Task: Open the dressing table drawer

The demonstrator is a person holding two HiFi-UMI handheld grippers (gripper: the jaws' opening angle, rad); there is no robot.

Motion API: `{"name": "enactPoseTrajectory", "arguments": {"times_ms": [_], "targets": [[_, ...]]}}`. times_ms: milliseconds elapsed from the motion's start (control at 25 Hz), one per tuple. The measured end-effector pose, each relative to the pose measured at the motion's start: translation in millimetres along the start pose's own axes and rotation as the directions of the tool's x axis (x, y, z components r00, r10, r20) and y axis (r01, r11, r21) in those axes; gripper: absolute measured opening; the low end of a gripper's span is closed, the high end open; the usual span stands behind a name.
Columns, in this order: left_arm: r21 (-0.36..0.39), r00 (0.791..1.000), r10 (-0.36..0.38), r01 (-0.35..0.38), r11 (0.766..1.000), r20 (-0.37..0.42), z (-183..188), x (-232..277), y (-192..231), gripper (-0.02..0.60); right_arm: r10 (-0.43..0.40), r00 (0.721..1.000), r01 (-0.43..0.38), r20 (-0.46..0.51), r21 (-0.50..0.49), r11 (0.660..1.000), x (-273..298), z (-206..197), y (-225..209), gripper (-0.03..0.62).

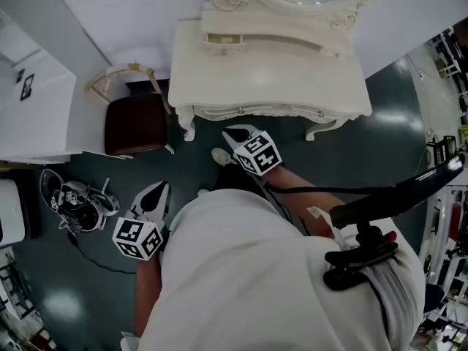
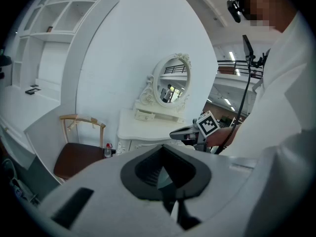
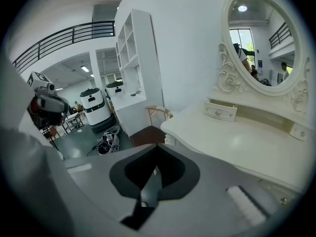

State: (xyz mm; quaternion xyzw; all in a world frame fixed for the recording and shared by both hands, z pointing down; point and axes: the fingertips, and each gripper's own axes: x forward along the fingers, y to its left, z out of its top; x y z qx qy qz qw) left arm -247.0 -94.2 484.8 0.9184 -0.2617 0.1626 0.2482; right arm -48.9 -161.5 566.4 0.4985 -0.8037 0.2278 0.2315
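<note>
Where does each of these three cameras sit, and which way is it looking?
Head view: on the person's head, looking steeply down at the dressing table; shows torso, forearms, left gripper, right gripper.
Left gripper view: on the left gripper, facing chair, mirror, table; shows its shut jaws, the right gripper, the person's torso.
Right gripper view: on the right gripper, facing table and mirror; shows its shut jaws.
Shared: all three show table and chair.
</note>
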Motion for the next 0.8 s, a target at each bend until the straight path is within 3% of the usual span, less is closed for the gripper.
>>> {"name": "enactPoseTrajectory", "arguments": {"times_ms": [800], "targets": [[-0.028, 0.995, -0.062, 0.06, 0.998, -0.072, -37, 4, -36, 0.003, 0.016, 0.998, -0.018, -0.062, -0.023, 1.0, -49, -48, 27, -0.002]]}}
